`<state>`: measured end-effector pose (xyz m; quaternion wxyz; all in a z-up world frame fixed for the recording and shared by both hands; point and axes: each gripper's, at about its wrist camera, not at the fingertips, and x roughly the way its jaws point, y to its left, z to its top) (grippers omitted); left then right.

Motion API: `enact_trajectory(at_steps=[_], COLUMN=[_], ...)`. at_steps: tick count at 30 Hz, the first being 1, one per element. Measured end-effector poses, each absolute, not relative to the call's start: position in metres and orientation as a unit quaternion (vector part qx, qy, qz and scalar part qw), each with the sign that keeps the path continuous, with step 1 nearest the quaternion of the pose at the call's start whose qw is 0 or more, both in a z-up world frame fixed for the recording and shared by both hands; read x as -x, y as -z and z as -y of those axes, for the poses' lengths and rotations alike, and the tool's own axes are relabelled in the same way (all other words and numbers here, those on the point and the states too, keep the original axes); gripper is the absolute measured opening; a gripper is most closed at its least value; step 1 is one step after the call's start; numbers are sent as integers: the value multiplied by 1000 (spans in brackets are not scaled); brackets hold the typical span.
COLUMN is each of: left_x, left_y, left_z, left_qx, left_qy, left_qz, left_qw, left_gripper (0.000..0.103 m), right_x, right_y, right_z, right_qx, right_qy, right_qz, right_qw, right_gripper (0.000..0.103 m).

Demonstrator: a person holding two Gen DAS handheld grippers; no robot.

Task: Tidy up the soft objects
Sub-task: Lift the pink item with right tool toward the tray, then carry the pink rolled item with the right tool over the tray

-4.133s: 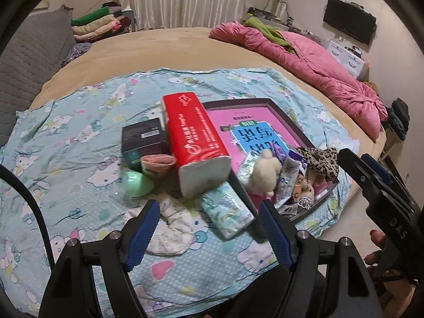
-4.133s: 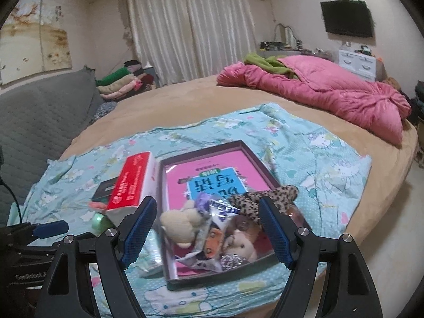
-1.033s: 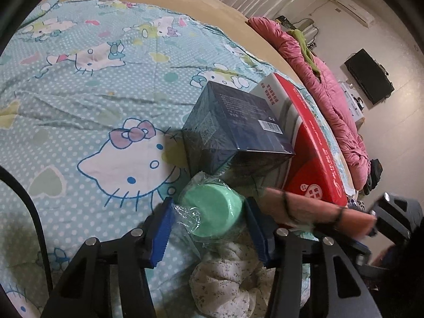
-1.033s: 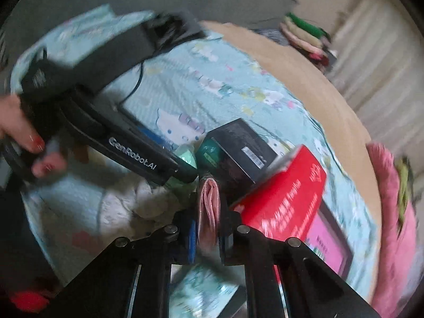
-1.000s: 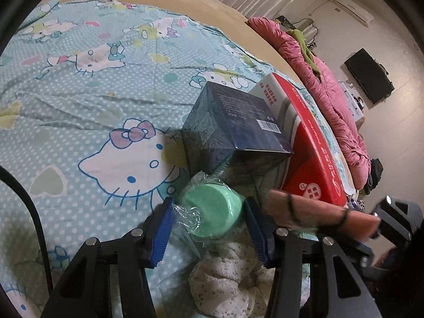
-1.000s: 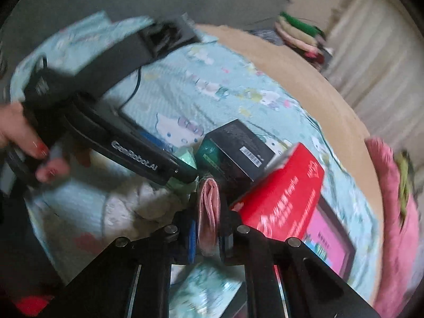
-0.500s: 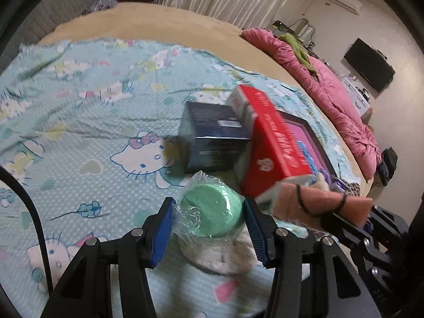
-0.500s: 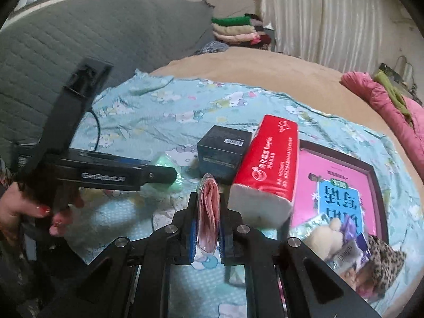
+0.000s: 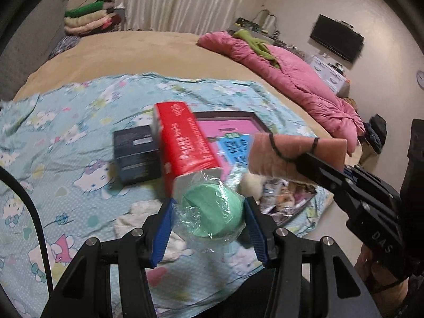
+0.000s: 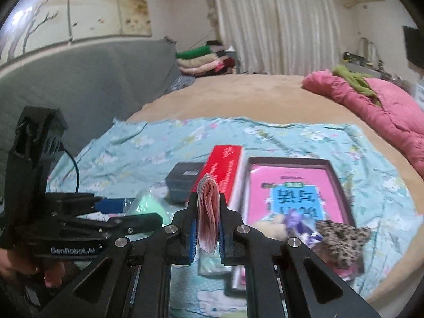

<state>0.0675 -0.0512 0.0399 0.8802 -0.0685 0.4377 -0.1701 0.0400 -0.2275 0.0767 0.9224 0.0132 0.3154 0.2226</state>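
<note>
On the left wrist view, my left tongs (image 9: 212,217) were about half open, with both blue pads (image 9: 162,232) pressed against a green round soft object in clear plastic wrap (image 9: 212,212), which was held up above the Hello Kitty sheet (image 9: 66,137) spread on the bed (image 9: 132,50). Beyond it, a red tissue pack (image 9: 185,143) lay beside a dark box (image 9: 135,153), and the dark-rimmed tray (image 9: 254,118) with the pink and blue book sat to the right of the pack. A white cloth (image 9: 137,212) lay on the sheet just below the tongs. At the right, my right tongs (image 9: 304,159) reached in from the side, clamped on a folded pink cloth bound with black hair ties (image 9: 291,153) and held above the tray. A pink quilt (image 9: 291,79) was bunched at the far side of the bed.

On the right wrist view, my right tongs (image 10: 208,228) were nearly closed, squeezing the folded pink cloth (image 10: 208,212) edge-on between the pads. The left tongs (image 10: 148,212) came in from the left with the green object (image 10: 151,206) between its fingers, and a hand (image 10: 26,267) gripped the handle. Ahead lay the red pack (image 10: 225,169), the dark box (image 10: 182,182) and the tray (image 10: 341,182), which held a beige plush toy (image 10: 273,225) and a leopard-print fabric piece (image 10: 341,241) at its near end.
</note>
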Motion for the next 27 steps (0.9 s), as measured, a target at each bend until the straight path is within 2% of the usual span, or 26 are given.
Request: enact_trajectory(at_steps=[15,27], left_x=[-77,-95], left_y=[-69,-59], left_z=[113,154], left_qx=[29,-12], left_qy=[192,199], left_qz=[-422,-430], left_qw=[886,880], left_gripper=[53,53], right_x=[-32,-30], right_y=[-99,-93], right_z=[317,349], right_qx=[-93,-129], right_qy=[-146,-121], right_qz=[-277,-260], right_qw=[945,949], right_gripper=[12,12])
